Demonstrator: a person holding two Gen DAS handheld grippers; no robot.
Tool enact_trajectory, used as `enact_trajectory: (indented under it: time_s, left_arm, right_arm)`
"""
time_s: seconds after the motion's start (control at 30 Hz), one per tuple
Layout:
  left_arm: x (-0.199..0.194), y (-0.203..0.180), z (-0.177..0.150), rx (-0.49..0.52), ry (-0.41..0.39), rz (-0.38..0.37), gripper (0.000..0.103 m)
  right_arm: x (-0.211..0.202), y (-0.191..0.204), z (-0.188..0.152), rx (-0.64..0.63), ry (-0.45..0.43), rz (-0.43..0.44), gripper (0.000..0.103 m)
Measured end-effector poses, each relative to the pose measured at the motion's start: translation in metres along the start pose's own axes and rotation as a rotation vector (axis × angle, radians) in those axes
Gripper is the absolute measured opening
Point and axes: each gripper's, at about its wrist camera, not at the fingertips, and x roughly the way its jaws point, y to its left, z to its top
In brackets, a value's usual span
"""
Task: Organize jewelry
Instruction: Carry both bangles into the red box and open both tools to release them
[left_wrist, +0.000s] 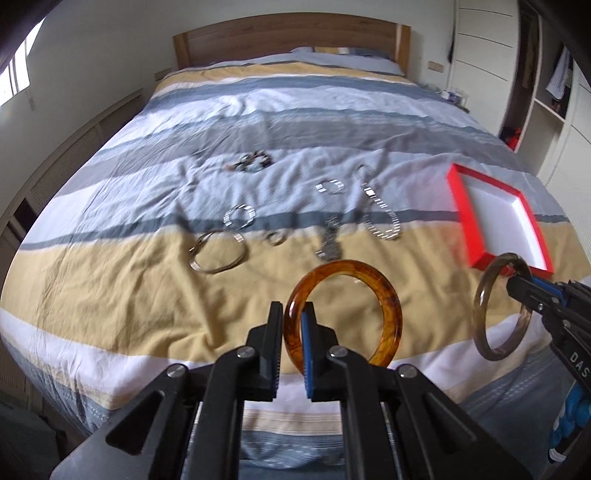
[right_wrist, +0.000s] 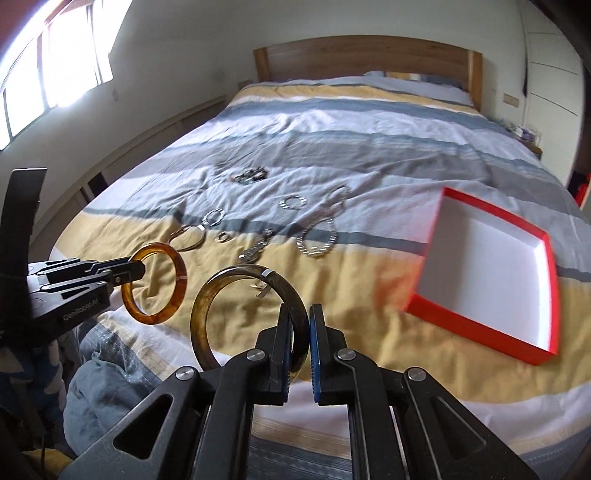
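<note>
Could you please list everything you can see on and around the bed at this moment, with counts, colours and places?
Amber bangle: one, translucent orange-brown, held off the bed in the left tongs.
Olive bangle: one, smoky grey-brown, held off the bed in the right tongs.
Box: one, red outside, white inside, nothing in it, on the bed's right side.
Metal bracelets and chains: several, silver, spread across the middle of the bedspread; blur prevents an exact count.
Dark jewellery cluster: one small heap, farther up the bed.
Bedspread: one, striped yellow, grey and white.
Headboard: one, wooden, far end.
Window: bright, left wall.
Left tongs: black, shut on the amber bangle.
Right tongs: black, shut on the olive bangle.
</note>
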Motion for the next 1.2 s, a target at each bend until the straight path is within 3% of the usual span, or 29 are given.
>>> enact_trajectory:
  time_s: [0.23,0.43,0.67,0.97,1.2]
  left_arm:
    - [0.006,-0.076,0.036,0.096,-0.013,-0.121,0.008]
    - [0.036,-0.165,0.068,0.218,-0.015,-0.204,0.008]
    - [0.089,-0.24,0.085,0.326,0.023,-0.217,0.008]
    - [0.142,-0.268,0.068,0.392,0.13,-0.191,0.009]
    - [0.151,-0.27,0.062,0.393,0.158,-0.153,0.011]
  right_arm:
    - [-0.027,-0.073,0.006,0.068,-0.036,-0.112,0.009]
    - [-0.019,-0.154,0.012,0.118,-0.01,-0.232,0.009]
    - [0.015,-0.224,0.011,0.141,0.057,-0.324,0.009]
    - [0.057,-0.246,0.008,0.08,0.131,-0.319,0.009]
    - [0.072,-0.246,0.0,0.022,0.189,-0.322,0.008]
